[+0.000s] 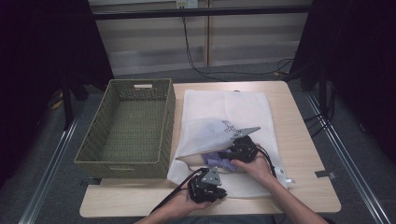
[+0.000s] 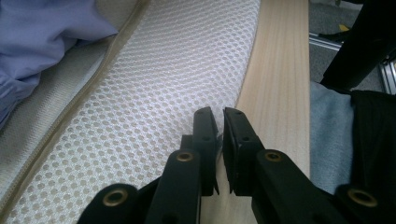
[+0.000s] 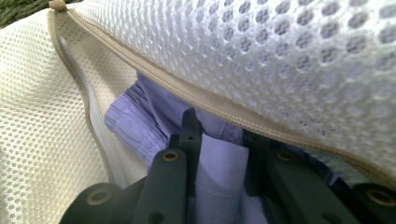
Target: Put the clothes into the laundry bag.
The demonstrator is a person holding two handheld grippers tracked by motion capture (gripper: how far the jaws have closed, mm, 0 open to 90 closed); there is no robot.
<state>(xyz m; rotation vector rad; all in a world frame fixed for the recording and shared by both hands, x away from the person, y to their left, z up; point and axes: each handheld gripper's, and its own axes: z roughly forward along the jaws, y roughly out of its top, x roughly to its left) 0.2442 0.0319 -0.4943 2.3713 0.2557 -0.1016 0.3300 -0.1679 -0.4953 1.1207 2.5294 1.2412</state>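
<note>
One garment going into one mesh bag, one basket waiting at the left.

The woven basket [image 1: 126, 126] is sitting empty; the left gripper [image 2: 219, 126] is pinching the mesh bag [image 1: 224, 121] edge, jaws nearly together; the right gripper [image 3: 219, 140] is clamping the lilac garment [image 3: 140, 116] inside the bag's mouth, upper mesh layer overhanging.

On the counter [image 1: 299, 121] a white mesh laundry bag [image 1: 224, 112] lies flat beside an olive woven basket [image 1: 128, 128]. The bag's near flap is lifted, and a lilac garment [image 1: 219, 161] shows at the opening. The right gripper [image 1: 243, 148] sits right at that opening, on the garment. The left gripper [image 1: 205, 184] rests at the bag's near edge, close to the counter's front.
</note>
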